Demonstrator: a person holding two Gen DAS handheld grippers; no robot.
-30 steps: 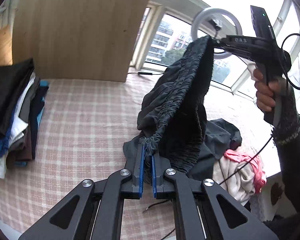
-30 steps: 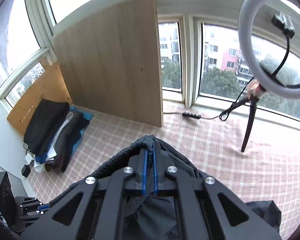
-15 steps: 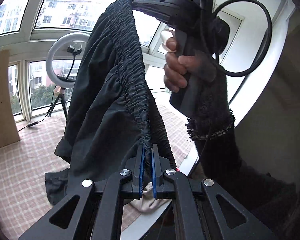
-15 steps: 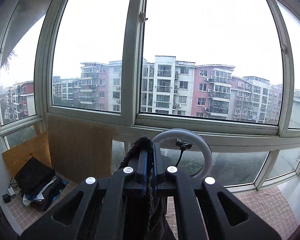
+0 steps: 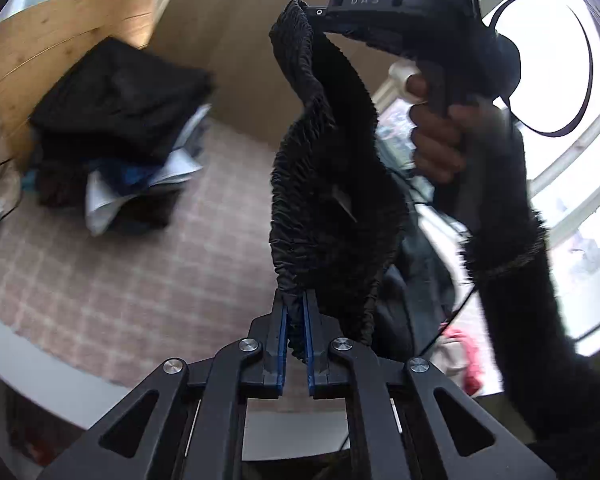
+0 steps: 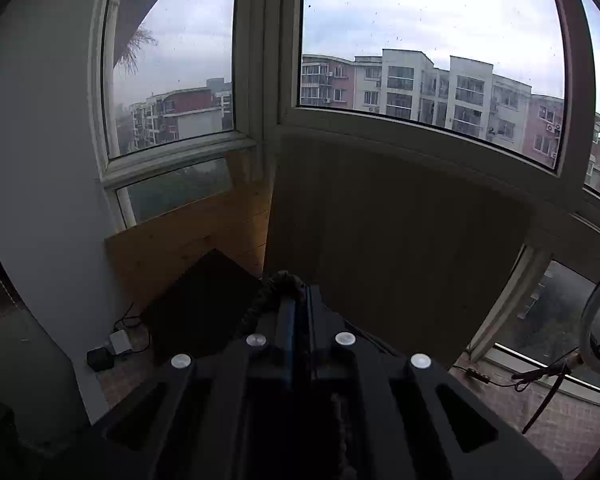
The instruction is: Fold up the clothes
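Both grippers' fingers (image 5: 295, 312) on black waistband (image 5: 296, 200)

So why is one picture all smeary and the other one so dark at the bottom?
Left wrist view: motion blur smears the stack of clothes and checked cloth; the black garment stays sharper. Right wrist view: bright windows backlight it, leaving the right gripper nearly black. Both bend straight lines.

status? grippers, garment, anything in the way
Left gripper and right gripper both shut on black garment's elastic waistband. Garment held up, hanging twisted. Folded stack sits off to the side.
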